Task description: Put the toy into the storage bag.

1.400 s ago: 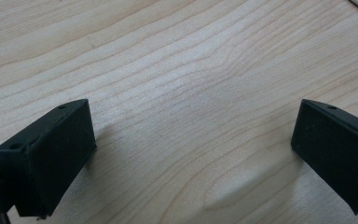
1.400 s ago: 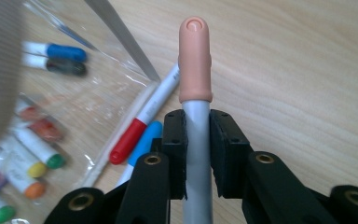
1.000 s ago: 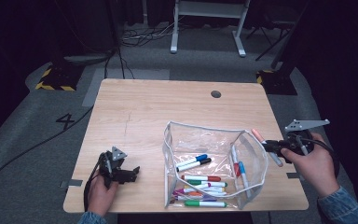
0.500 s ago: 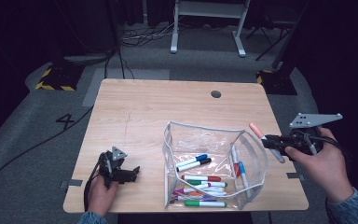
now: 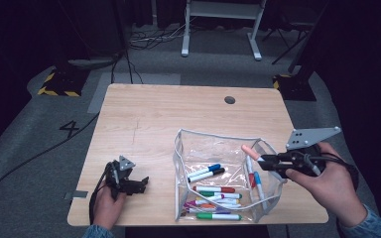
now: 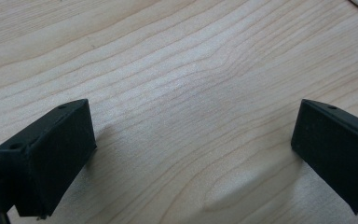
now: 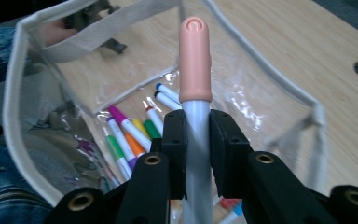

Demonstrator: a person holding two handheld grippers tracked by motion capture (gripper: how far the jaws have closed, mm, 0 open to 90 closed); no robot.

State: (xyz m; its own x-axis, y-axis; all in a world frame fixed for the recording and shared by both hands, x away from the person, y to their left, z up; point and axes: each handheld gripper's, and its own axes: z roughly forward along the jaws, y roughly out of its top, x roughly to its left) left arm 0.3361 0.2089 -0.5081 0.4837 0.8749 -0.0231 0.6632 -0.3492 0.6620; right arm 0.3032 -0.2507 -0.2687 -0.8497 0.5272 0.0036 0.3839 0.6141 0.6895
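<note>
1. The marker point(image 7: 195, 60) with the peach cap is clamped in your right tool point(image 5: 267, 162). Its grey barrel runs between the two pads and the cap points away from you, toward the left of the counter point(image 5: 178, 114).
2. In the high view the marker point(image 5: 252, 154) hangs just over the right rim of the clear pouch point(image 5: 188, 153), above the opening and not yet inside.
3. The step in hand, as I judge it, is carrying this marker into the pouch to join the others. The next move calls for you to bring the cap past the white rim, lower it and let the pads part, so that the barrel drops flat and does not catch on the soft wall.
4. The pouch stands open at the near middle of the counter, with a loose pile of markers point(image 5: 213, 191) on its bottom: blue, black, red, green, orange and purple caps.
5. Your left tool point(image 5: 138, 185) rests on the counter at the near left, well apart from the pouch. Its jaws stand wide apart with only bare wood between them.
6. The marker's rear end is hidden behind your right tool. The pouch's clear walls glare and crease, so I cannot count the markers inside. Your right hand point(image 5: 327, 188) covers the pouch's right corner edge.
</note>
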